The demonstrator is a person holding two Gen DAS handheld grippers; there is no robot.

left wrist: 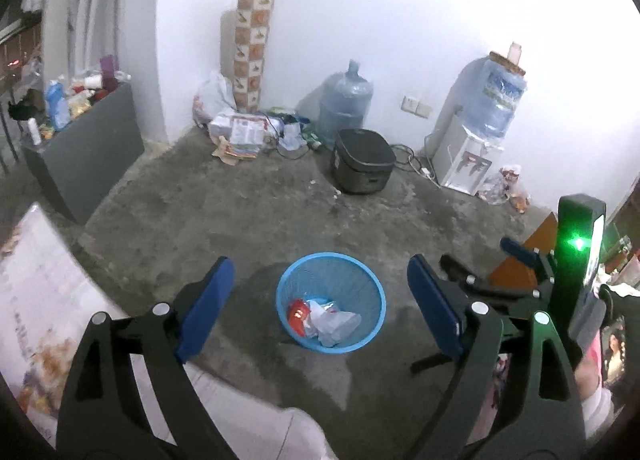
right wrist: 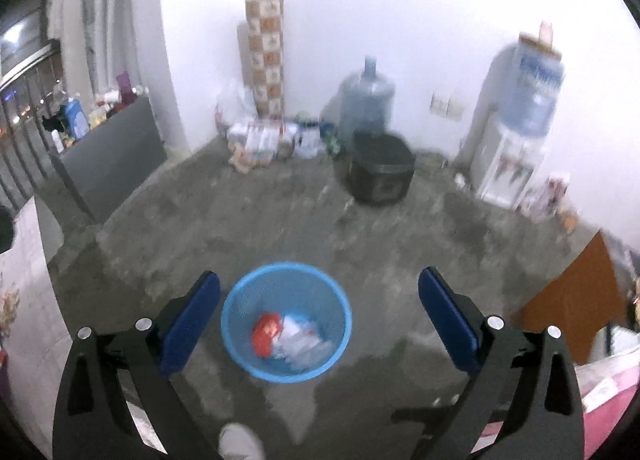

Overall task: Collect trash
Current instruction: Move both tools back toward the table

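A blue mesh basket [left wrist: 362, 280] [right wrist: 240, 300] stands on the concrete floor. Inside it lie a red wrapper [left wrist: 298, 314] [right wrist: 266, 332] and crumpled white and clear plastic [left wrist: 336, 326] [right wrist: 300, 344]. My left gripper [left wrist: 320, 264] hovers above the basket, open, with nothing between its blue pads [left wrist: 208, 308]. My right gripper [right wrist: 319, 274] is also high over the basket, open and empty. In the left wrist view, the right tool's green light [left wrist: 578, 244] glows at the right edge.
Against the far wall are a litter pile [left wrist: 244, 135], a tall patterned box [left wrist: 252, 47], a water jug [left wrist: 344, 103], a black rice cooker [left wrist: 362, 165] and a water dispenser [left wrist: 472, 155]. A grey cabinet [left wrist: 92, 163] stands left, a brown board [right wrist: 576, 300] right.
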